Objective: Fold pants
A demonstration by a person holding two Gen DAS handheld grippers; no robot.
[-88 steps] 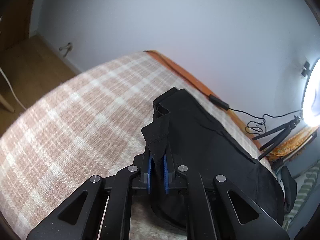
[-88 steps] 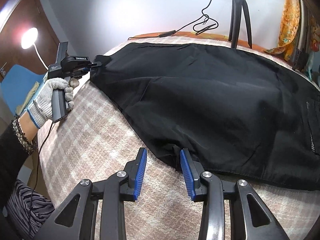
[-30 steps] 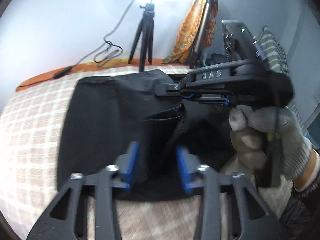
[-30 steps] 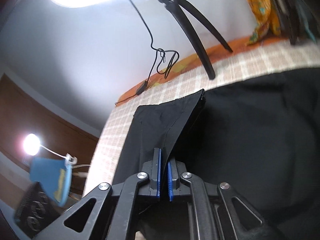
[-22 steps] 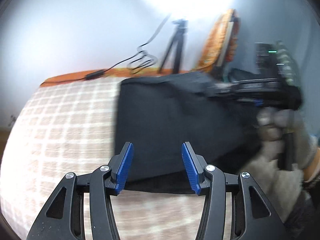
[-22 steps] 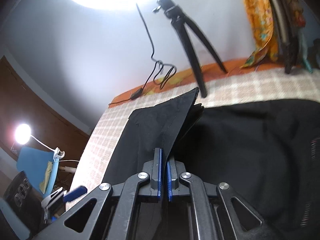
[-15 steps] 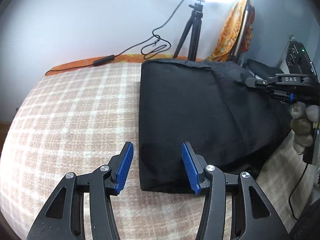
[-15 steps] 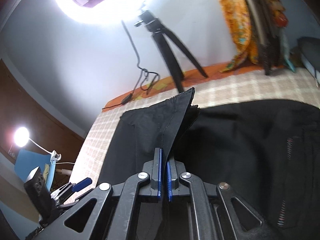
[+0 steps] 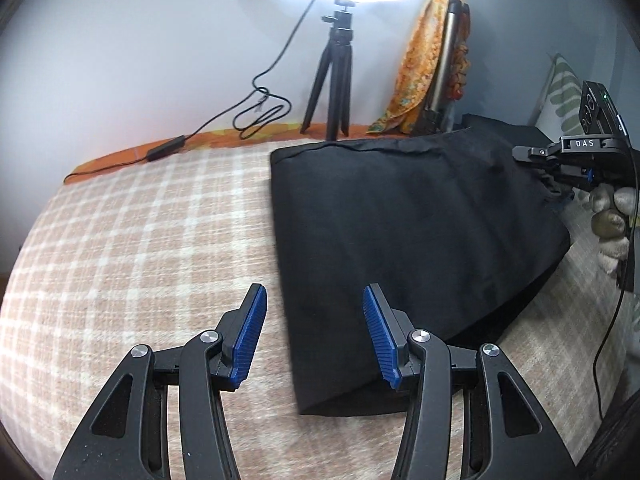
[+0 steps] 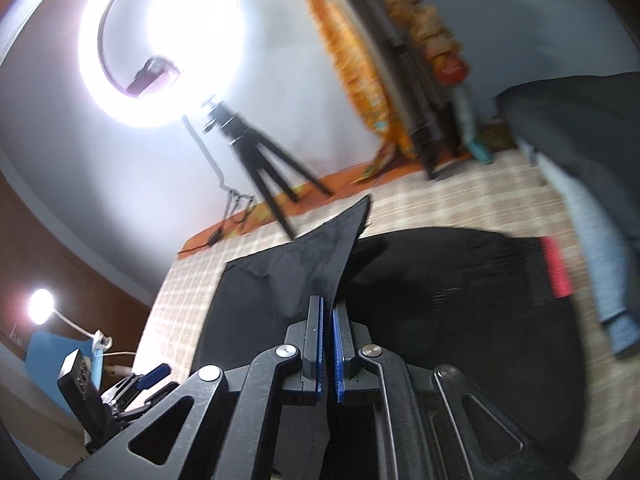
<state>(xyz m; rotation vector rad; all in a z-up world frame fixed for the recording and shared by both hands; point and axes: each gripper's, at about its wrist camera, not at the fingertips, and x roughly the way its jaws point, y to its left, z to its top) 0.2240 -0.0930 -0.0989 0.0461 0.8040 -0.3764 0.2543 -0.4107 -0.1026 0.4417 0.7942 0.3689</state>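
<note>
Pinching the black pants (image 10: 336, 264), right gripper (image 10: 327, 344) jaws clenched; left gripper (image 9: 314, 336) jaws released

Black tool (image 9: 314, 336), ribbed blue pads (image 9: 250, 336)

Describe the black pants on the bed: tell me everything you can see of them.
The pants are plain black, of a thin, matte woven-looking cloth, folded over into a broad doubled slab on the checked blanket, with a straight fold edge on the left. One corner is lifted off the pile, pinched in the shut right gripper. The open left gripper straddles the near corner of the fold without pressing on it. In the right wrist view a red strip shows at one edge; what it is cannot be told.
</note>
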